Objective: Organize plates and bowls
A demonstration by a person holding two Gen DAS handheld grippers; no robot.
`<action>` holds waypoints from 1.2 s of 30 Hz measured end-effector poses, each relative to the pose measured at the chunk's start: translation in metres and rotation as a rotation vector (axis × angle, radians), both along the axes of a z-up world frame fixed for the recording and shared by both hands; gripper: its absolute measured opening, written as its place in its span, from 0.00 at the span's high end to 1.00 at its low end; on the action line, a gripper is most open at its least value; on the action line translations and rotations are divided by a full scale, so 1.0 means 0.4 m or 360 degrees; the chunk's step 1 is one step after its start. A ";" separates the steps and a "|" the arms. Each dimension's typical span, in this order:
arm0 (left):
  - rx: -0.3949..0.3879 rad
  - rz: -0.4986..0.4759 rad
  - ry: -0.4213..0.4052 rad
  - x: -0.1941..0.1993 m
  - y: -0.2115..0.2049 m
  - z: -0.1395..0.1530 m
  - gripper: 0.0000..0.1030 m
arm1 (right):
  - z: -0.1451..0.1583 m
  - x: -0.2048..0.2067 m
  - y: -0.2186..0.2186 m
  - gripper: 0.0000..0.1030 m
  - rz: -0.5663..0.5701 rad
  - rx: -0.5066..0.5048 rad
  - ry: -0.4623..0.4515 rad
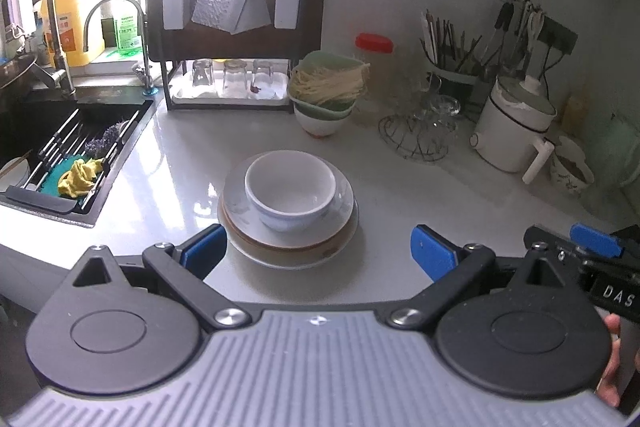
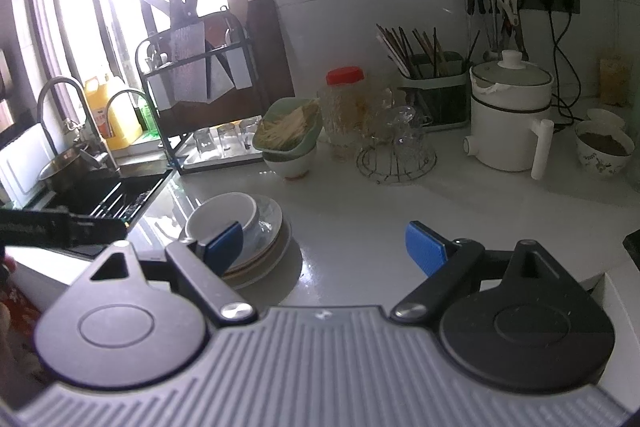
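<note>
A white bowl (image 1: 290, 191) sits upright on a stack of plates (image 1: 288, 251) on the white counter; the plate in the middle of the stack has a brown rim. My left gripper (image 1: 319, 251) stands open just in front of the stack, its blue pads apart and nothing between them. In the right wrist view the same bowl (image 2: 222, 215) and plates (image 2: 269, 227) lie to the left, partly hidden by my right gripper's left finger. The right gripper (image 2: 325, 247) is open over bare counter, right of the stack. Its tip also shows at the left wrist view's right edge.
A sink (image 1: 60, 147) with a drain rack and yellow cloth lies left. Behind the stack stand a dish rack with glasses (image 1: 232, 79), a green bowl of noodles on another bowl (image 1: 326, 95), a red-lidded jar (image 1: 374, 67), a wire glass holder (image 1: 424, 131), and a white pot (image 1: 516, 123).
</note>
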State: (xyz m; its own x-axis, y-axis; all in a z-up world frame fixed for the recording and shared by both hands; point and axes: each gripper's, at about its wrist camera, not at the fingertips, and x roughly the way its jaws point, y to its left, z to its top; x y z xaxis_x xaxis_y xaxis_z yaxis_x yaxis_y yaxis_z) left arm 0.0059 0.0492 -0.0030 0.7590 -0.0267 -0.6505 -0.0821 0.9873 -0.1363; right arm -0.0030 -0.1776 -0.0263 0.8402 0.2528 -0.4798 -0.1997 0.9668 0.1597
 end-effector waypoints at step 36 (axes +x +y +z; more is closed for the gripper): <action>0.0006 0.0027 0.0100 -0.009 0.005 -0.034 0.03 | -0.027 -0.001 -0.005 0.13 0.0012 0.0044 0.0107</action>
